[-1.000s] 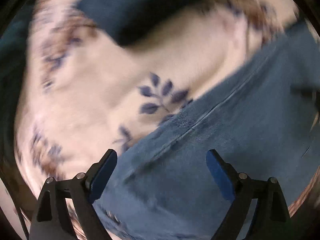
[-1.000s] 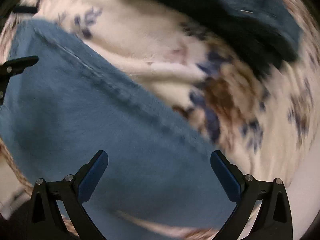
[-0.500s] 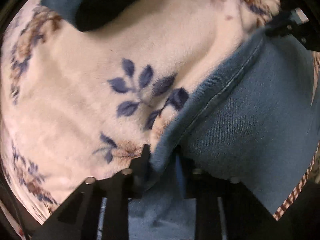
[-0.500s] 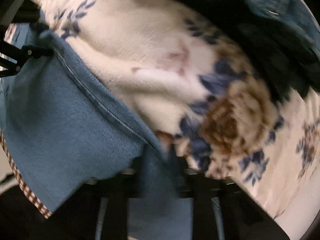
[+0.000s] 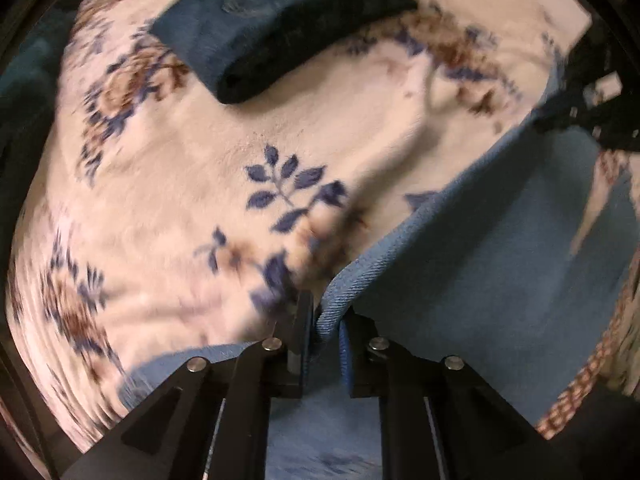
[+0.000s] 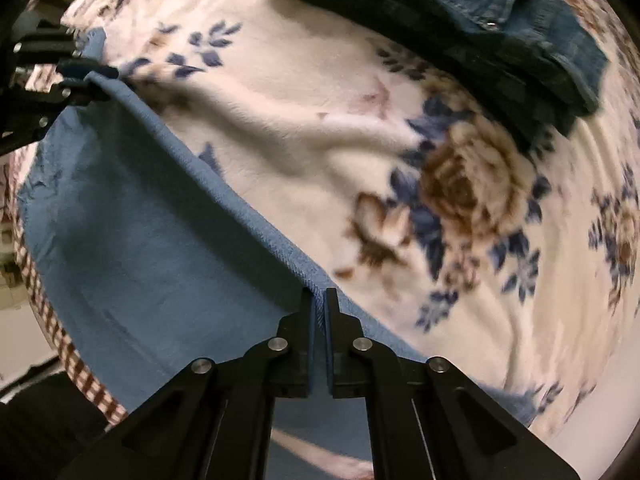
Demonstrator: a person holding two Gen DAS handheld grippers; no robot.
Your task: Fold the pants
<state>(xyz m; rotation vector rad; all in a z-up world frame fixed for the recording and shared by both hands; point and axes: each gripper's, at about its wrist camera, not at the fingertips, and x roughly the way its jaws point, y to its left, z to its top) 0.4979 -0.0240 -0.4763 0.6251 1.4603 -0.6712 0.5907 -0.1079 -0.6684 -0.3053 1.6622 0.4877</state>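
Pinching one hemmed edge of the light-blue pants [image 5: 480,280], left gripper [image 5: 326,320] and right gripper [image 6: 319,304] both clenched; floral blanket [image 6: 280,140] beneath, dark jeans [image 6: 500,32] beyond.

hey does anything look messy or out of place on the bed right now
Nothing stands out. Both the left gripper and right gripper pinch one edge of the light blue pants; darker jeans lie folded on the floral blanket.
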